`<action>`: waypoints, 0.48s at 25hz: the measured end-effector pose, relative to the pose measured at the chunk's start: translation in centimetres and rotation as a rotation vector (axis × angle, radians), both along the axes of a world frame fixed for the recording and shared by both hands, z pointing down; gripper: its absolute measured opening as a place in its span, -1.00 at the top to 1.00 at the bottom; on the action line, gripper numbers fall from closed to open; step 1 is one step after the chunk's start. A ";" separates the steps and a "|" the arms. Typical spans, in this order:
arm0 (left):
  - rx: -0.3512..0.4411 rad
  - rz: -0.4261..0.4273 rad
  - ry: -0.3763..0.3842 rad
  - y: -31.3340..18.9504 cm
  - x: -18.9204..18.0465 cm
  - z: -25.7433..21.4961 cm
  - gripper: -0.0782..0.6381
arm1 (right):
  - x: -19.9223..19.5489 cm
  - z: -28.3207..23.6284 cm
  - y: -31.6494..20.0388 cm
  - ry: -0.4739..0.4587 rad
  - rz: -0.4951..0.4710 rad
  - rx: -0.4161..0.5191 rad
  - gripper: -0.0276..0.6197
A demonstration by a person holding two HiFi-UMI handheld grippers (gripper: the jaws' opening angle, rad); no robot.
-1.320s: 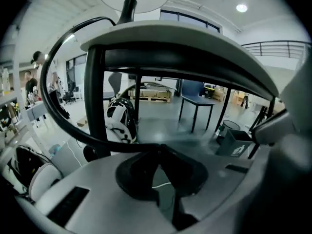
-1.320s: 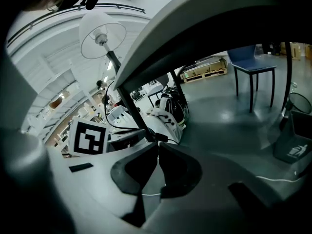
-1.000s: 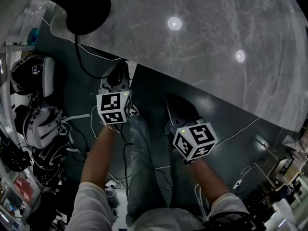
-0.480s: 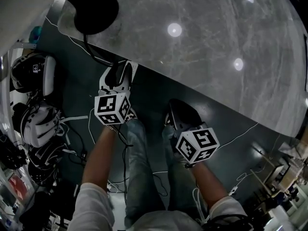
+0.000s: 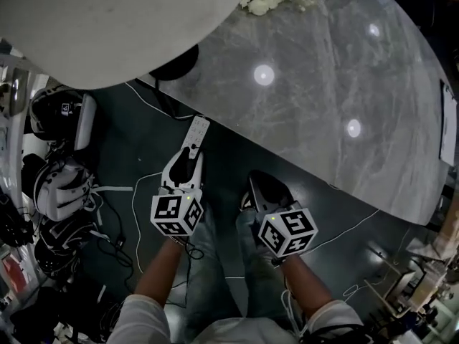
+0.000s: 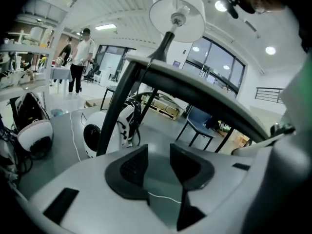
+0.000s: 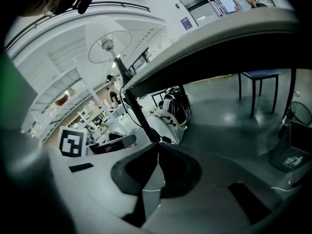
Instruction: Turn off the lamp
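The lamp (image 5: 122,27) stands at the left end of the counter (image 5: 323,84), with its dark base (image 5: 176,64) near the edge. Below and just right of the lamp base, off the counter, the left hand-held gripper (image 5: 188,158) points up toward it. Its jaws have just opened and stand apart with nothing between them, and a white oblong piece (image 5: 196,133) lies just ahead. Farther right of the lamp, the right hand-held gripper (image 5: 262,186) has its jaws together and empty.

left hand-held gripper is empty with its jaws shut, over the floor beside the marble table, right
Not shut: the left hand-held gripper is empty over the floor beside the marble table, but the left gripper view shows its jaws just opened, standing apart.
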State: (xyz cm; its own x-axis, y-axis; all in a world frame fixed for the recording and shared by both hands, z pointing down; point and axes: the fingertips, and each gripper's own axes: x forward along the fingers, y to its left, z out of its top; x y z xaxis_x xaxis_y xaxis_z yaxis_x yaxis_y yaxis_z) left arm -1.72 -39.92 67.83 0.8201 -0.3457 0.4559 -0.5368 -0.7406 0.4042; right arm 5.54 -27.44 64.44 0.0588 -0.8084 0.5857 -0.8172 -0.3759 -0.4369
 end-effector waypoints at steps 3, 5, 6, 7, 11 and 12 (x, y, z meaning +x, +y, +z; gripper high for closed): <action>-0.013 -0.003 0.022 2.4 -0.2 -4.2 0.59 | 0.2 -1.9 -0.5 0.006 -0.022 0.012 0.91; -0.032 -0.011 0.038 3.8 -0.3 -7.0 0.70 | 0.1 -3.4 -0.7 0.006 -0.043 0.016 0.91; -0.035 -0.012 0.046 4.4 -0.3 -8.4 0.72 | 0.0 -4.3 -0.6 0.004 -0.053 0.017 0.91; -0.032 -0.011 0.050 5.0 -0.5 -10.0 0.73 | -0.3 -5.3 -0.4 0.002 -0.061 0.018 0.91; -0.004 -0.013 0.037 6.2 -1.6 -15.6 0.76 | -1.8 -9.6 0.5 0.003 -0.097 0.017 0.91; 0.002 -0.018 0.033 6.3 -1.9 -16.9 0.76 | -2.2 -10.7 0.8 0.009 -0.112 0.015 0.91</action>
